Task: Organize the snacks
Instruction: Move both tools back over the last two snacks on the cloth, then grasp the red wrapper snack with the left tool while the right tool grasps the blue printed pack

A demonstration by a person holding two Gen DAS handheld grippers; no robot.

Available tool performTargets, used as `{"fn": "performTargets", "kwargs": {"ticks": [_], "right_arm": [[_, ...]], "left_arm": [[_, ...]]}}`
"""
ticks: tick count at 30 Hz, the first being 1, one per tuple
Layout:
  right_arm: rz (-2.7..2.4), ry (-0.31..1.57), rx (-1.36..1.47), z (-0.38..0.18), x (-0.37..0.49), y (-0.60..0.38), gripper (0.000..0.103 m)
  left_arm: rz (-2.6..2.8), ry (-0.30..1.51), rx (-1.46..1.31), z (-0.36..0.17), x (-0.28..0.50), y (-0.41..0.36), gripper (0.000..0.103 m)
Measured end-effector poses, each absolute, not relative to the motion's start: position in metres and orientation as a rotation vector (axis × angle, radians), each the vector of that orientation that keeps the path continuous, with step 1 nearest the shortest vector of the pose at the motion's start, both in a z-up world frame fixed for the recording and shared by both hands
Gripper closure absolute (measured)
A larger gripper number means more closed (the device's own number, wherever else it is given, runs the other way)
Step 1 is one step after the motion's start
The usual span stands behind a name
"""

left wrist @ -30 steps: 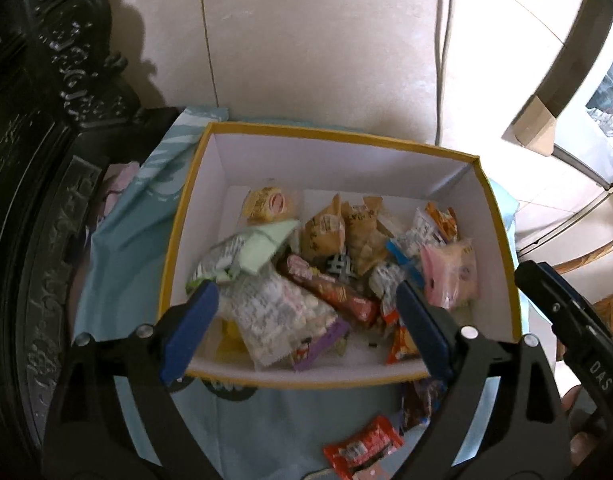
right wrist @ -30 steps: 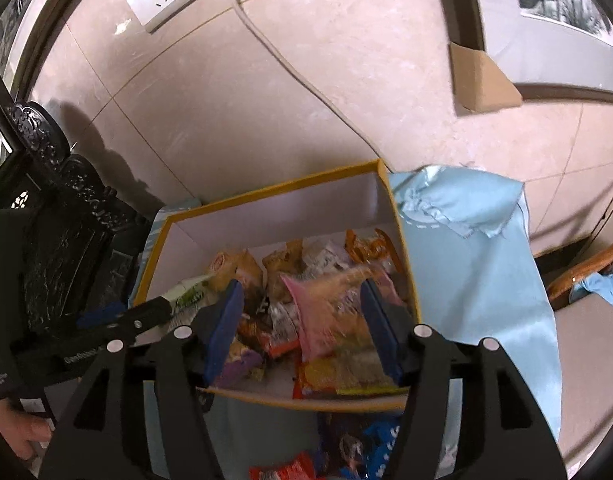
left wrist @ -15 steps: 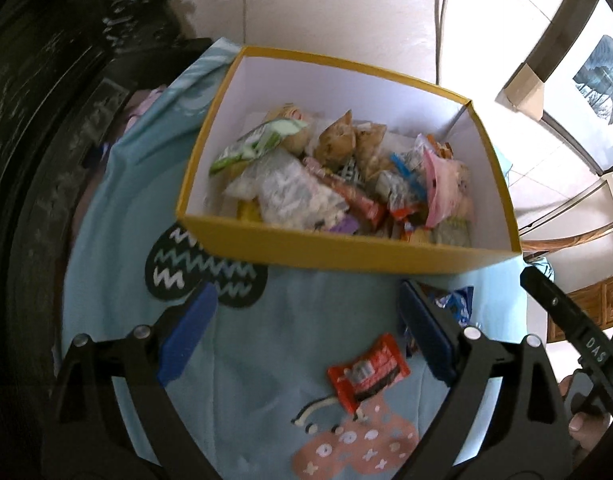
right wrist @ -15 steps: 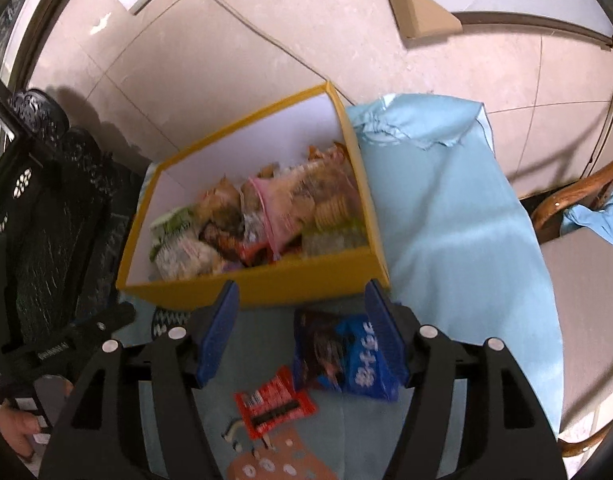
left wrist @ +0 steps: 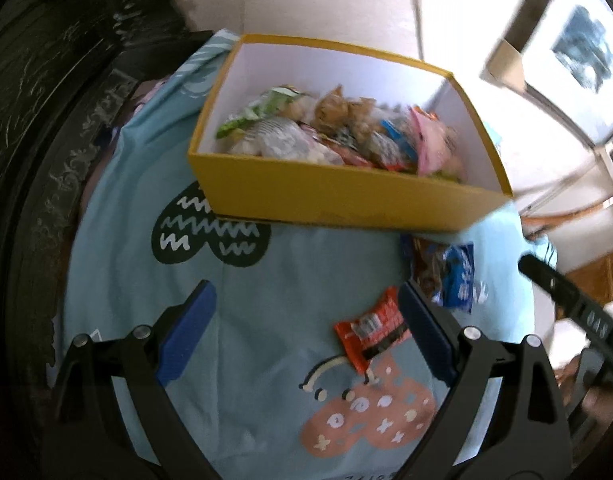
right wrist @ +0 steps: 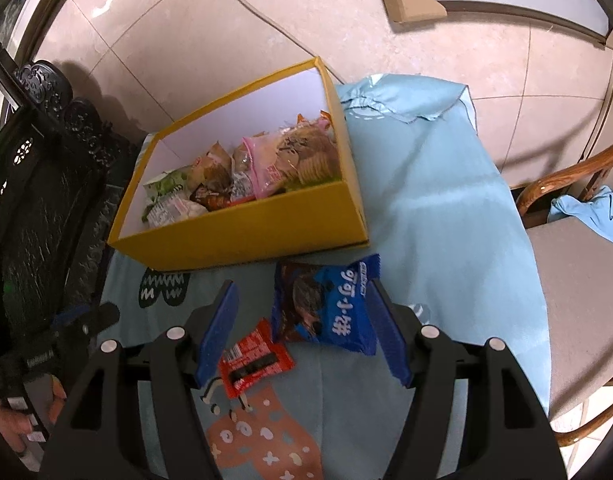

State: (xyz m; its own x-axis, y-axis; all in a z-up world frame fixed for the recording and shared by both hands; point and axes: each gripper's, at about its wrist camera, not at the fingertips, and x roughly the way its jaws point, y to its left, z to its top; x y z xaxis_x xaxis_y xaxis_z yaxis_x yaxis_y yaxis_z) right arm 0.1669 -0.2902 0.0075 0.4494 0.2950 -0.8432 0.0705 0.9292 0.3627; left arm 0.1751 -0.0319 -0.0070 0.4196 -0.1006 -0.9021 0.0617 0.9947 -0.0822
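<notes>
A yellow box (left wrist: 326,196) (right wrist: 242,236) with white inner walls holds several snack packets. On the light blue cloth in front of it lie a red packet (left wrist: 370,330) (right wrist: 252,360) and a blue cookie packet (left wrist: 454,276) (right wrist: 326,304). My left gripper (left wrist: 306,328) hangs open above the cloth, with the red packet beside its right finger. My right gripper (right wrist: 302,328) is open above both loose packets. The blue packet lies between its blue fingers, and the pads do not press on it.
Dark carved furniture (left wrist: 38,120) (right wrist: 38,168) stands left of the table. A wooden chair with a grey seat (right wrist: 578,292) and a blue rag is on the right. A tiled wall with a cable rises behind the box. A hand (right wrist: 10,420) holds the left tool.
Both grippers have drawn back from above the box toward the near side of the cloth. The loose red and blue packets have come into view beneath them.
</notes>
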Motion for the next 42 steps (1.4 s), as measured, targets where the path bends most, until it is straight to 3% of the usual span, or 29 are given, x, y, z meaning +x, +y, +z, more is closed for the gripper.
{"fn": "performTargets", "kwargs": {"ticks": [11, 30, 32, 33, 37, 39, 42], "right_arm": [[0.113, 1.158, 0.352, -0.022, 0.149, -0.308, 0.029], [0.107, 1.251, 0.362, -0.054, 0.153, -0.320, 0.029], [0.109, 1.261, 0.356, -0.058, 0.156, -0.319, 0.029], [0.108, 1.268, 0.351, -0.061, 0.157, -0.317, 0.029], [0.135, 1.290, 0.314, -0.071, 0.167, -0.305, 0.029], [0.157, 1.297, 0.278, -0.077, 0.175, -0.294, 0.029], [0.162, 1.313, 0.221, -0.089, 0.188, -0.276, 0.029]], "left_arm": [[-0.184, 1.198, 0.045, -0.042, 0.147, -0.051, 0.009], [-0.400, 1.323, 0.249, -0.130, 0.162, -0.126, 0.011], [-0.423, 1.329, 0.272, -0.140, 0.166, -0.133, 0.017], [-0.424, 1.337, 0.286, -0.145, 0.168, -0.134, 0.034], [-0.427, 1.291, 0.333, -0.140, 0.171, -0.133, 0.054], [-0.427, 1.302, 0.291, -0.137, 0.175, -0.125, 0.060], [-0.413, 1.312, 0.241, -0.135, 0.181, -0.114, 0.060]]}}
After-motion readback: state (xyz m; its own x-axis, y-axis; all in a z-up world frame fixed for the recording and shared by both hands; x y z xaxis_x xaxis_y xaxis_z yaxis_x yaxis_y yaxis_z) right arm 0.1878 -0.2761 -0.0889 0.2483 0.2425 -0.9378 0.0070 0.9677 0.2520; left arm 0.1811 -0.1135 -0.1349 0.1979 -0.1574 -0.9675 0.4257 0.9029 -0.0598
